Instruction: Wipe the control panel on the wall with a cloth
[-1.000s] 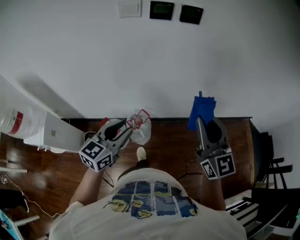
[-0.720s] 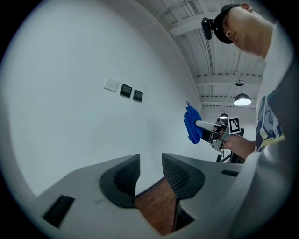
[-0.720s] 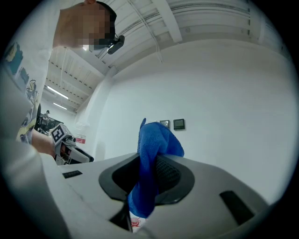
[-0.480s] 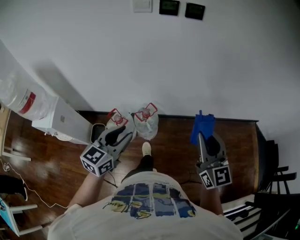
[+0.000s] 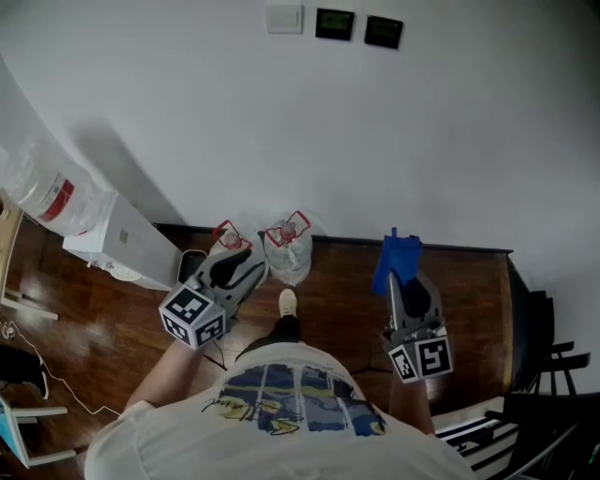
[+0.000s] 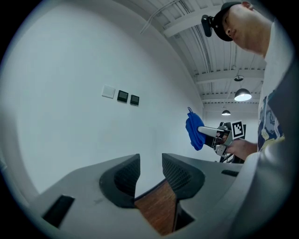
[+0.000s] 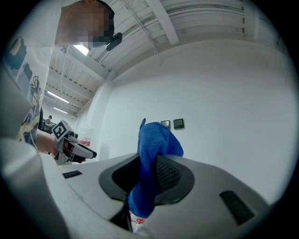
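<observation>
- Head view: the right gripper (image 5: 401, 281) pinches the blue cloth (image 5: 397, 255) and is held low, well apart from the two dark panels (image 5: 335, 23) high on the wall (image 5: 281, 122). The reach up is long, so the aim could drift. A white switch (image 5: 284, 17) sits just beside the panels, and a broad stroke could press it. The left gripper (image 5: 247, 266) hangs above two bottles (image 5: 286, 251) on the floor (image 5: 347, 281). Stepping closer to the wall could knock them over.
- Left gripper view: the jaws are spread with nothing between them; only floor shows through the gap. This gripper has no part in the wipe. If it is left unwatched while attention goes to the cloth, it could bump the wall.
- Right gripper view: the jaws are pressed together on the cloth. It is bunched into a narrow fold that stands past the tips, and a tail hangs below. The panels show small beyond it, not yet touched. A bunch this slim covers little, so the hard jaw tips could scrape a panel face or press its buttons. Friction against the wall could also tug the cloth out of the pinch.
</observation>
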### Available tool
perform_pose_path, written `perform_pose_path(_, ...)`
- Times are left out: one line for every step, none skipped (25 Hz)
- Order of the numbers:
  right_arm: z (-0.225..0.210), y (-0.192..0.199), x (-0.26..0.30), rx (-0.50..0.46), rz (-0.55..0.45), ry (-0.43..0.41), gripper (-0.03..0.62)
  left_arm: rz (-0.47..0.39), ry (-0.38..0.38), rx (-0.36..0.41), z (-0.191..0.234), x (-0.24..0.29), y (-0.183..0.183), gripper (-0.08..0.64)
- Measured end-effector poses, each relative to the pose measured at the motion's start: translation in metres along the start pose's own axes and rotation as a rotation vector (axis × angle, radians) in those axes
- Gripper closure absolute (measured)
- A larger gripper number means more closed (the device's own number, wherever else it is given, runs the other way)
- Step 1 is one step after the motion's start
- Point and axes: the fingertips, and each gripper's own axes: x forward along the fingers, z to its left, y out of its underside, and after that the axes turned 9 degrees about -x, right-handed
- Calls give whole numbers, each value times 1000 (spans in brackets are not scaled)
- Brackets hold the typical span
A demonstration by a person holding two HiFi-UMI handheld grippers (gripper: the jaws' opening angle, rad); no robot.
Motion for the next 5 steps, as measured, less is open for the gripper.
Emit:
perform_pose_path(0, 0, 0, -1, 0, -2, 518, 1, 2, 0, -1, 2, -1, 433)
perform_pose_path(-1, -1, 0, -2, 0, -5, 518, 2, 3, -1, -2, 4, -1, 433)
perform_pose_path(-2, -2, -1, -4, 0, -7, 518, 2, 4, -2, -3, 7, -2, 433)
perform_pose_path(-3, -2, -1, -5, 0, -10, 519, 1, 6, -4, -4, 9, -3, 433)
perform_pose_path(-4, -3, -2, -6, 0, -12, 519, 0, 7, -5, -5, 12, -4, 433)
